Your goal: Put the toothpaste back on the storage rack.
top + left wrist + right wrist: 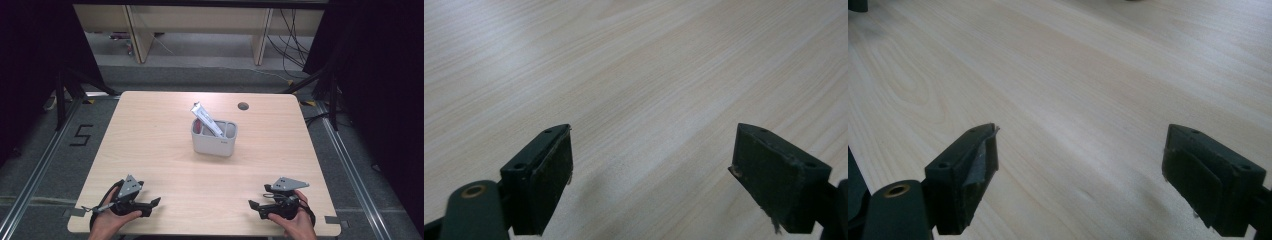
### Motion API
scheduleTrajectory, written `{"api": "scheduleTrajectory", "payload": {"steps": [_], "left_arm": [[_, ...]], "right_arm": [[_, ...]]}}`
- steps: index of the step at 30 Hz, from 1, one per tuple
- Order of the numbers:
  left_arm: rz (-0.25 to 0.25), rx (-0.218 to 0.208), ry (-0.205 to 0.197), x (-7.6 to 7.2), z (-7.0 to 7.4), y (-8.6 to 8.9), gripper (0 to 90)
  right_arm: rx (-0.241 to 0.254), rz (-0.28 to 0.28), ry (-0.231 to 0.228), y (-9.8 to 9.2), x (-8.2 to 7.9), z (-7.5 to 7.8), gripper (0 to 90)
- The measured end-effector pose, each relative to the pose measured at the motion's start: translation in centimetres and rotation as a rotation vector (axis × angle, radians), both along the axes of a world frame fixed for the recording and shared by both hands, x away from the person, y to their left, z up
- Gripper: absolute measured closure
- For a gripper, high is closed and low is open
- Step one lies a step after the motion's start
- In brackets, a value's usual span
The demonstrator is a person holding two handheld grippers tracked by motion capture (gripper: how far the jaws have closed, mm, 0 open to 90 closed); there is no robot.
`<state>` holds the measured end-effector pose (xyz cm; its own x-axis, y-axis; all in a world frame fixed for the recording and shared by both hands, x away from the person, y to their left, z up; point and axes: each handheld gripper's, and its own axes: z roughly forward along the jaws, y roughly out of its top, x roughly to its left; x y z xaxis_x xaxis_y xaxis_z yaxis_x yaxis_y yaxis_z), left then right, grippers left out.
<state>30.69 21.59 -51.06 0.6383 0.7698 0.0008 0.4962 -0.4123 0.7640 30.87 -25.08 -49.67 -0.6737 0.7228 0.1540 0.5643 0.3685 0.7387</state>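
So both grippers are sitting low at the near edge of the table (150, 150), one in each hand, and neither is carrying anything. The left gripper (154, 202) is resting near the near-left corner with its jaws spread wide, and in the left gripper view you're just looking at bare wood grain between the two black pads (555, 170). Same deal with the right gripper (254, 205) near the near-right corner: jaws wide apart, nothing between them, only tabletop ahead in the right gripper view. My read is they're parked apart like that so either hand is free to go for the middle.

The thing they'd be going for is the grey holder (214, 137) standing upright around the centre of the table, well apart from both grippers. It's looking like a small rounded-corner caddy with a few compartments. A white tube (206, 120) is sticking out of it, leaning toward the far left, its flat crimped end up in the air. There's something red tucked in beside it, too small to tell what. Behind the holder, near the far edge, there's a round cable hole (243, 106)
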Motion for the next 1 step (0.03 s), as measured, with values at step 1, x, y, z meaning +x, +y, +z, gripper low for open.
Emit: {"api": "scheduleTrajectory", "payload": {"steps": [1], "left_arm": [[-0.004,0.006,0.000,0.01,0.01,0.02,16.3]], "right_arm": [[-0.005,0.001,-0.007,0.01,0.10,-0.09,15.9]]}}
